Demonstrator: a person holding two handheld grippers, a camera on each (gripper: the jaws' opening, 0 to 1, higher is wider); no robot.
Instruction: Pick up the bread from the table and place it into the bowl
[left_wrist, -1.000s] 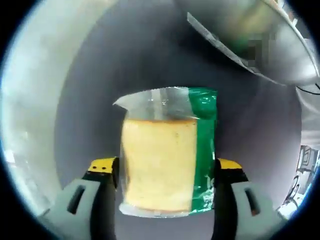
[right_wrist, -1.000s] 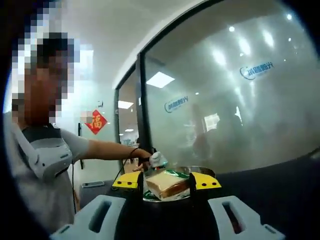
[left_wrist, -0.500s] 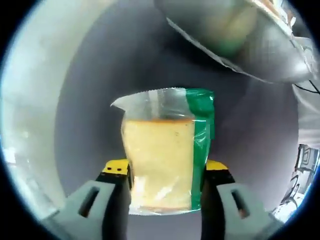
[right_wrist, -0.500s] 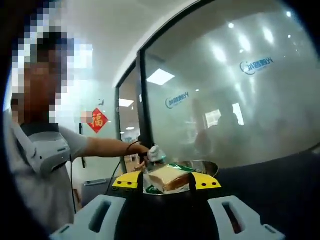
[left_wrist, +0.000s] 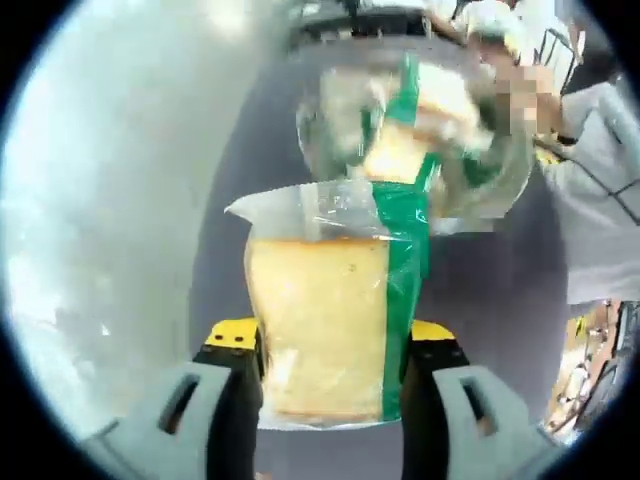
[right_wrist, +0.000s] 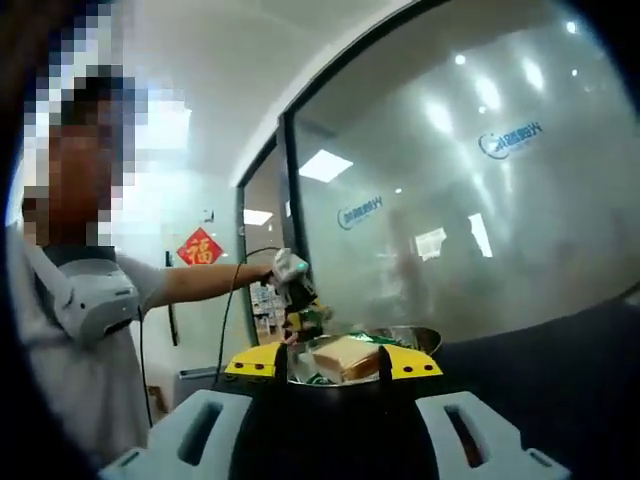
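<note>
In the left gripper view the bagged bread (left_wrist: 335, 330) fills the gap between the jaws, the bowl (left_wrist: 410, 130) at upper centre already holds bread, and grey table lies open on both sides

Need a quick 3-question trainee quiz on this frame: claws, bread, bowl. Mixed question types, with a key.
1. True or false: the left claw is shut on a bagged bread slice.
2. Multiple choice: in the right gripper view, the metal bowl holds: A) nothing; B) another bread slice; C) a cup.
3. Fill in: the printed stripe down the held bag's side is ____.

Key: 1 true; 2 B; 3 green.
</note>
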